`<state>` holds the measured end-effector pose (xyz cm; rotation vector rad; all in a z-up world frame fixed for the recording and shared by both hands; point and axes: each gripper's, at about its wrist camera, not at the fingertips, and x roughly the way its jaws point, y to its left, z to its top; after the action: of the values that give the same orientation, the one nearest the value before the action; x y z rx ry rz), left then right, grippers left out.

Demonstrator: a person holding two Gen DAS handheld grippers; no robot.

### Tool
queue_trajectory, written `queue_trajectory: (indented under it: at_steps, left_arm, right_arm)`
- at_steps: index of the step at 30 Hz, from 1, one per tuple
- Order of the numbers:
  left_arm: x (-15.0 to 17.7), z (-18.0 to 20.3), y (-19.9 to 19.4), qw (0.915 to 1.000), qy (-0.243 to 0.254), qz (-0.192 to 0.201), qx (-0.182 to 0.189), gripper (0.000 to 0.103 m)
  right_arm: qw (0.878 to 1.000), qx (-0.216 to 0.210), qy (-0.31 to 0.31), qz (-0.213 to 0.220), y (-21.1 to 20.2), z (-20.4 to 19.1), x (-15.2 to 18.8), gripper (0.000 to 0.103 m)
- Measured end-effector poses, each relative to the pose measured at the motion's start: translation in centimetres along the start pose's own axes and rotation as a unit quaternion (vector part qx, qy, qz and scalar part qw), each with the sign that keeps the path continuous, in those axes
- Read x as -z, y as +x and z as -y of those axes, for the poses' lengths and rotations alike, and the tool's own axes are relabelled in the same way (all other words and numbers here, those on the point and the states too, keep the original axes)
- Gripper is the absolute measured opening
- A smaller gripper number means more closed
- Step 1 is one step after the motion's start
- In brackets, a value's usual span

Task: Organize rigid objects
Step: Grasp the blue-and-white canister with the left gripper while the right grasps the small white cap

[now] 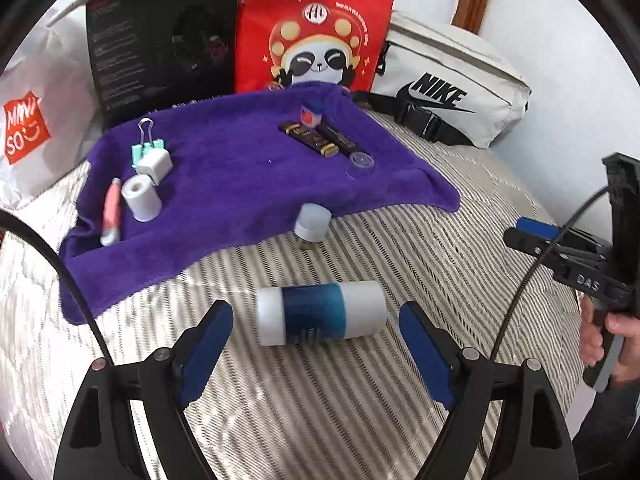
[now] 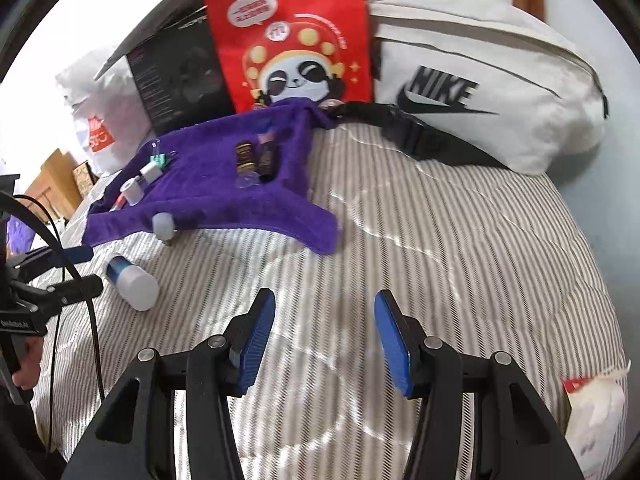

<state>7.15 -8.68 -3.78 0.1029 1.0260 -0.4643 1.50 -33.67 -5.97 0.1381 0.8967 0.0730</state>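
While lying on its side on the striped bed (image 1: pixel 320 408), just in front of the wide-open left tool (image 1: pixel 316 330) and touching neither pad — blue-and-white cylinder (image 1: pixel 320 314), free to roll. Risks: rolling on the soft quilt if nudged by one pad first; slipping out of a grip on the round body. Could also bump the small white cap (image 1: pixel 313 222) at the near edge of the purple towel (image 1: pixel 240 168). Right tool (image 2: pixel 325 334) part-open, empty, over bare quilt. Readable: "NIKE" on the white bag (image 1: pixel 452 80) far right, "MINISO" on the white sack (image 1: pixel 26 128) far left, "HECATE" on the black box (image 1: pixel 160 40) — Chinese print on the red panda bag (image 1: pixel 316 28) too small to read.
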Motion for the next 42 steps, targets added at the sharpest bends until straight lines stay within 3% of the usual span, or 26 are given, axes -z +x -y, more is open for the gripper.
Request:
queue_trajectory:
  at_steps: [11,15,22,42]
  left_arm:
    - [0.0,0.1,3.6,0.9984,-0.043,-0.022,-0.029,0.084]
    - [0.3,0.5,4.1,0.9987,-0.033,-0.017,-0.036,0.077]
    - [0.3,-0.1,3.8,0.9990,-0.033,-0.017,-0.027,0.077]
    - [4.1,-12.0,0.1,0.9860,-0.105,0.008,-0.130,0.077]
  right_arm:
    - [1.000,-0.006,0.006,-0.003,0.0,0.2,0.9,0.052]
    - [1.000,-0.011,0.001,-0.008,0.4,-0.3,0.9,0.052]
    - [1.000,-0.018,-0.006,-0.017,1.4,-1.4,0.8,0.052]
    - [0.995,-0.050,-0.080,-0.019,6.5,-11.2,-2.1,0.052]
